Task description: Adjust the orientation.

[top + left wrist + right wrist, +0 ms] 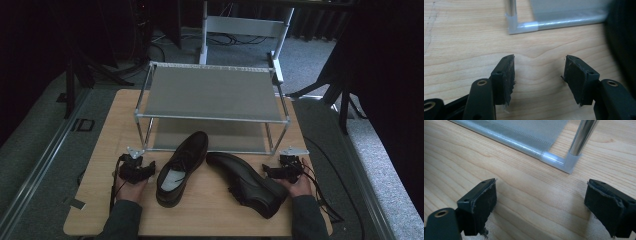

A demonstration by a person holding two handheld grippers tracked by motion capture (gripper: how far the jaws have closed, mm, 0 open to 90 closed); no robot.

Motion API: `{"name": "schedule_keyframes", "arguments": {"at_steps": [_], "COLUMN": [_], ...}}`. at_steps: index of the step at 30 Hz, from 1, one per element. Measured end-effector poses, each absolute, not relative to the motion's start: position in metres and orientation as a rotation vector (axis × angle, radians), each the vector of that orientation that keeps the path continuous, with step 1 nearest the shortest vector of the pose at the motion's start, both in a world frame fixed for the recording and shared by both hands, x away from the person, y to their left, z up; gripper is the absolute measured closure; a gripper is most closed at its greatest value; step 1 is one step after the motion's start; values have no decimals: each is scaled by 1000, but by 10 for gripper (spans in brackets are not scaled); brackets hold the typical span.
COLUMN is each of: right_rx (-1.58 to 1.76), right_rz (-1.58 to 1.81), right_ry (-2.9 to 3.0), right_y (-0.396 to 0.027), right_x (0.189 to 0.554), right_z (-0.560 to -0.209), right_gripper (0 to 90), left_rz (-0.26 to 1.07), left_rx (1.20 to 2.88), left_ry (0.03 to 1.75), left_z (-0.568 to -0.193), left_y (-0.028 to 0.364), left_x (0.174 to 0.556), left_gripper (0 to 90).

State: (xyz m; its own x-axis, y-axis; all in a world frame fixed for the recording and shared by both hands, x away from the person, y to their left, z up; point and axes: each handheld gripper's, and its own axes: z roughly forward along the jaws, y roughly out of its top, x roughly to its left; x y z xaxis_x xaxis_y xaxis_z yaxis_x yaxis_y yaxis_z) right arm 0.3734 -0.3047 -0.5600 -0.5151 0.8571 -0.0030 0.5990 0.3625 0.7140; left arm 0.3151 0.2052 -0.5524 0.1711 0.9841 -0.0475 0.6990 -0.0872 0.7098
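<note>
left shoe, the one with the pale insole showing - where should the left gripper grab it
Probably the collar rim at the heel of the left shoe. It stands upright, mouth open upward, heel toward the person, so one jaw could go inside, one outside. The open left gripper sits just left of it; come from above on that side.

From my left claw's camera, a dark shoe (pixel 621 42) is just a blurred mass cut off by the right edge, and I cannot tell which part of it I see. The rack (pixel 564 17) runs off the top edge there. From my right claw's camera, the rack's post (pixel 584 135) also leaves the top edge. In the high view, my forearms are cut off at the bottom, the rack's top shelf (pixel 210 92) hides much of the lower shelf, and the room behind is too dark to read.
</note>
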Motion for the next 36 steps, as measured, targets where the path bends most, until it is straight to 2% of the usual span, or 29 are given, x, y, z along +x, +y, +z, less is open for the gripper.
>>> {"name": "schedule_keyframes", "arguments": {"at_steps": [10,15,23,27,28,31,36], "right_rx": [1272,1282,1283,1283,1282,1282,1280], "right_rz": [945,942,940,940,940,940,942], "right_ry": [2255,2246,2244,2244,2244,2244,2246], "right_y": [-305,-305,-305,-305,-305,-305,-305], "right_x": [373,373,373,373,373,373,373], "right_z": [-560,-560,-560,-560,-560,-560,-560], "right_gripper": [106,106,106,106,106,106,106], "left_rz": [627,591,551,527,527,482,501], "left_rx": [1852,1885,1954,1976,1976,2023,2024], "left_ry": [1436,1377,1341,1318,1318,1265,1260], "left_z": [-536,-533,-538,-540,-540,-543,-543], "left_y": [203,200,192,189,189,180,178], "left_x": [288,274,267,266,266,263,258], "left_gripper": [440,457,613,750,750,880,900]}}
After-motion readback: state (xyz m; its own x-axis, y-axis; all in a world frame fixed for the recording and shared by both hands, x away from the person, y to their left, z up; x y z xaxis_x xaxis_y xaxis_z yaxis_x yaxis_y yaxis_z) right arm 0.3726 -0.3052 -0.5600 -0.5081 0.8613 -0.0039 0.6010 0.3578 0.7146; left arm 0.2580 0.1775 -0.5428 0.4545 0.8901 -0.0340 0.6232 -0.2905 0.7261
